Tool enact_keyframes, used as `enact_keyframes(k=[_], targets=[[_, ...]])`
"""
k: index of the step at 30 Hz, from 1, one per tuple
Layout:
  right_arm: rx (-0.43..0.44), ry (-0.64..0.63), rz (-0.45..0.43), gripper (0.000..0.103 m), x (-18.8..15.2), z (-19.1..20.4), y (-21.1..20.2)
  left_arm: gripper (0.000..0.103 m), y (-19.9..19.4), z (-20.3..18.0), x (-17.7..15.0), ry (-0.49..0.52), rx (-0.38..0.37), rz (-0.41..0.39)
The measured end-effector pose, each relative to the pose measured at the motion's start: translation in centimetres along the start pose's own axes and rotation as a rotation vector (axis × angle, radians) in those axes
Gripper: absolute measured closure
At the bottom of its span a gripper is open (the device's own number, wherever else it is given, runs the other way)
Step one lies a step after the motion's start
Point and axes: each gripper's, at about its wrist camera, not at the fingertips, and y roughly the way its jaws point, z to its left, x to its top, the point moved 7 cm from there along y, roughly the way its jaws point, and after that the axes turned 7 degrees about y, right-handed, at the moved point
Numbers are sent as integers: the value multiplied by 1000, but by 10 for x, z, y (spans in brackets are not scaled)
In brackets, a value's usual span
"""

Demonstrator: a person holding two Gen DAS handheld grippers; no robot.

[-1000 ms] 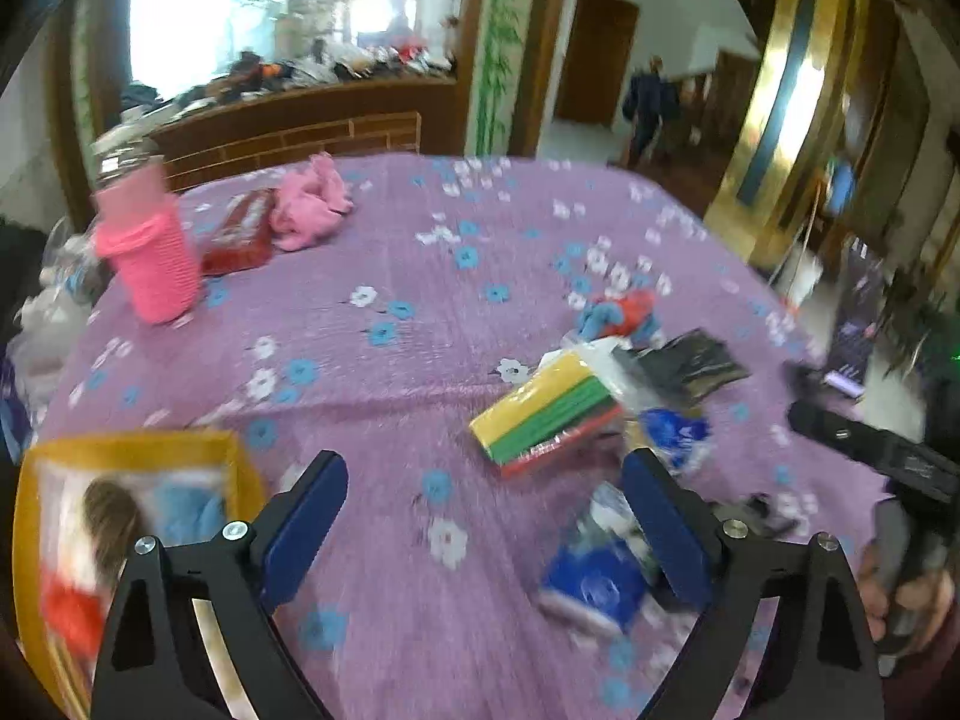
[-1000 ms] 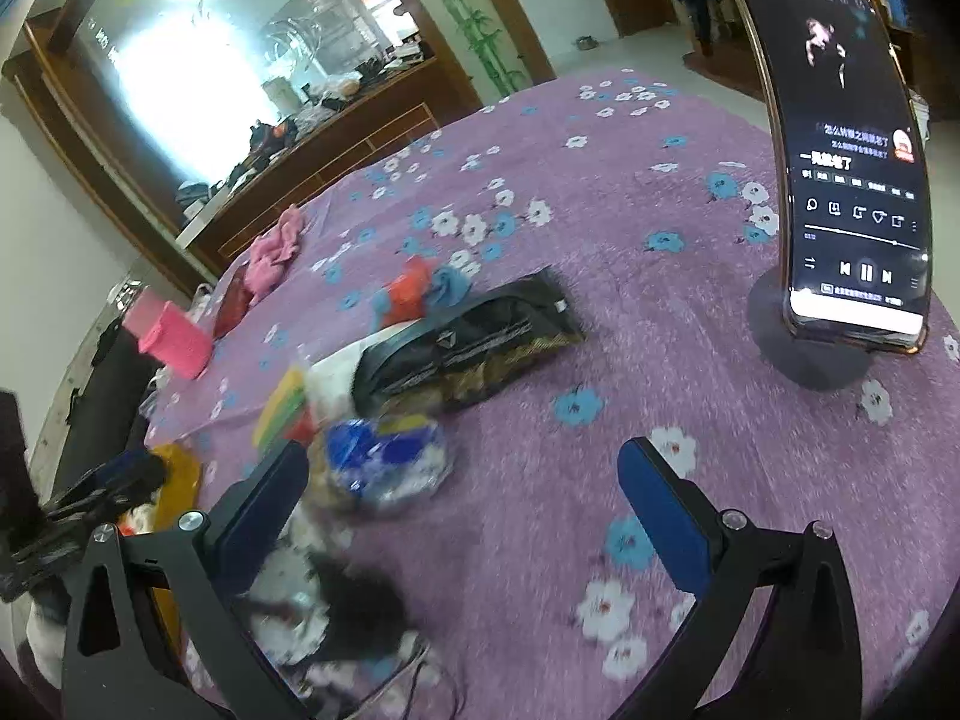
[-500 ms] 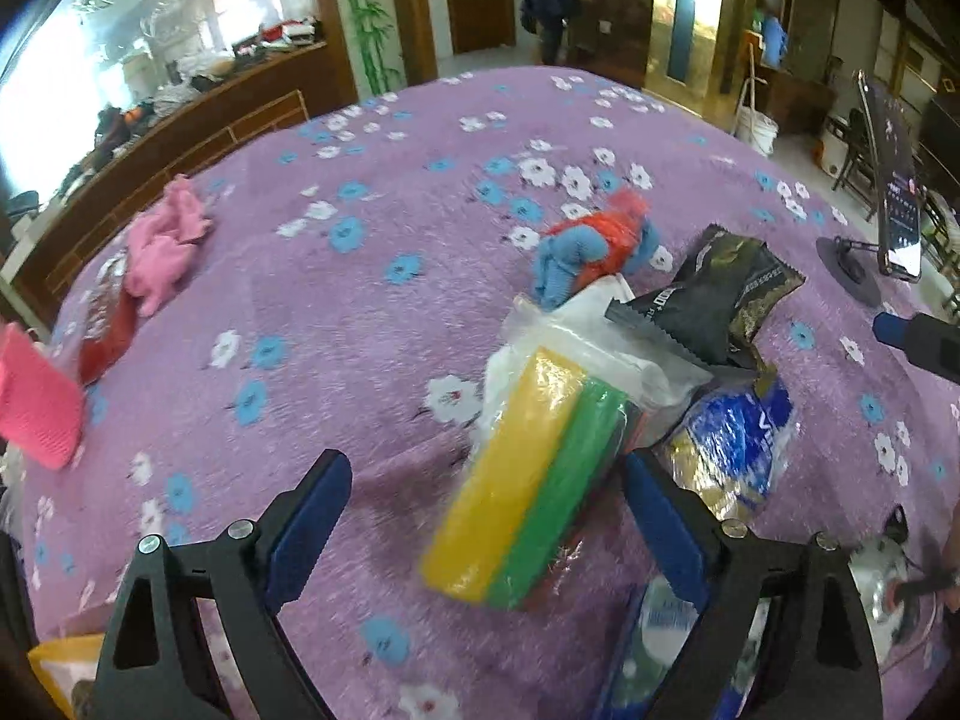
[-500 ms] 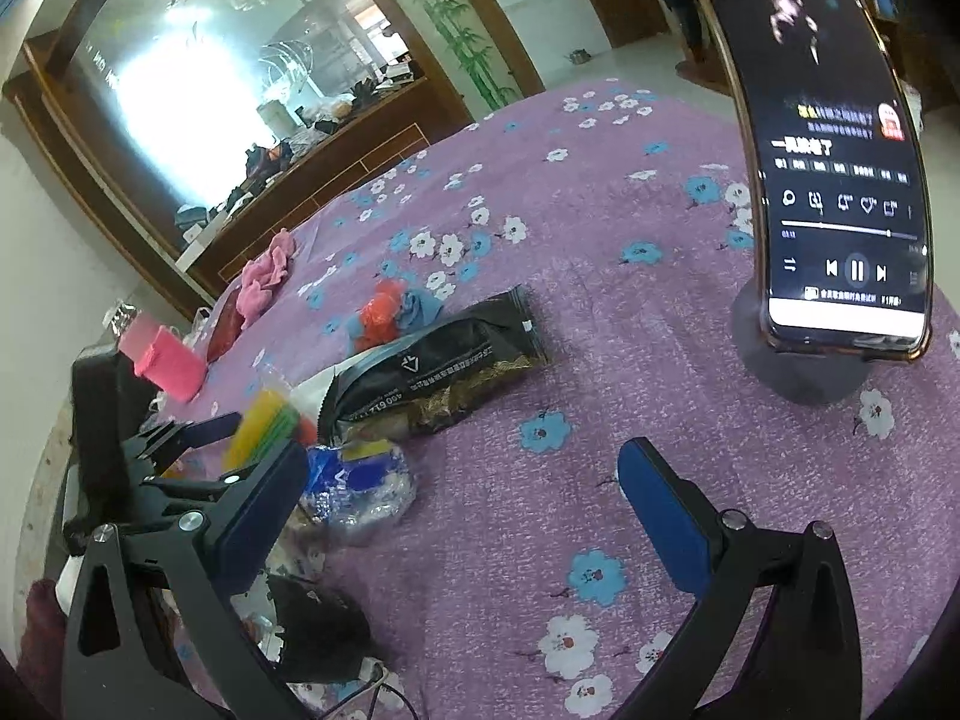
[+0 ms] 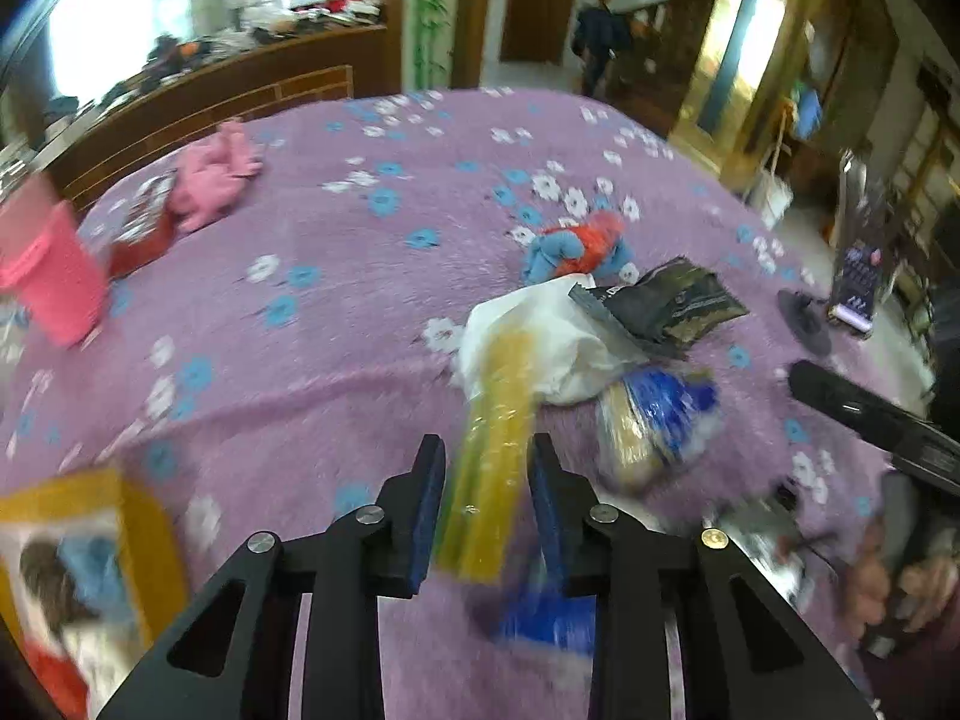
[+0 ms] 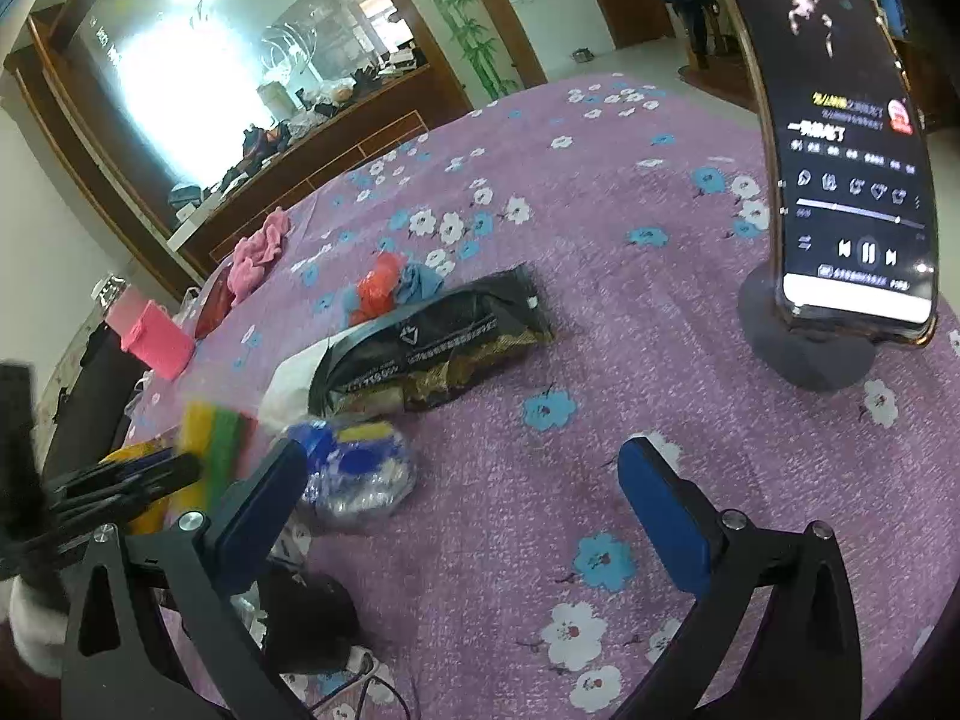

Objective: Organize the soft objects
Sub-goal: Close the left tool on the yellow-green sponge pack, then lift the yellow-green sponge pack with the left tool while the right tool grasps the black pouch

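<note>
My left gripper is shut on the bagged yellow and green sponge pack, whose white plastic bag end trails ahead; the pack also shows in the right wrist view. A blue and yellow packet lies just right of it, also seen in the right wrist view. A black snack bag and a red and blue soft toy lie beyond. My right gripper is open and empty above the purple floral cloth.
A phone on a round stand stands at the right. A pink cup, a pink cloth and a red packet lie far left. A yellow box sits near left. A black object lies near the cables.
My left gripper has closed from wide open onto the sponge pack. The right gripper has barely moved.
</note>
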Motion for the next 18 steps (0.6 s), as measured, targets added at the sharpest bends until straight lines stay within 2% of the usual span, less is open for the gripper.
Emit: enact_keyframes(k=[6,8,10,11,13,15,18], targets=[[-9,-7,15,0,-6,0,4,79,-68,0,-53,-100,-18,-84],[-12,-6,16,0,-7,0,4,79,-77,-2,-74,-147,-32,-89],[-22,-10,15,0,-8,0,5,76,-79,2,-91,-177,-14,-77],[-25,-13,15,0,-9,-1,6,74,-78,5,-94,-189,-10,-74],[-14,-2,23,0,-9,-2,6,53,-78,12,-97,-236,-5,-60],[-3,35,43,0,-8,-4,5,42,-80,17,-91,-252,12,-68],[89,173,104,0,-4,-10,-1,30,-84,23,-69,-235,45,-100]])
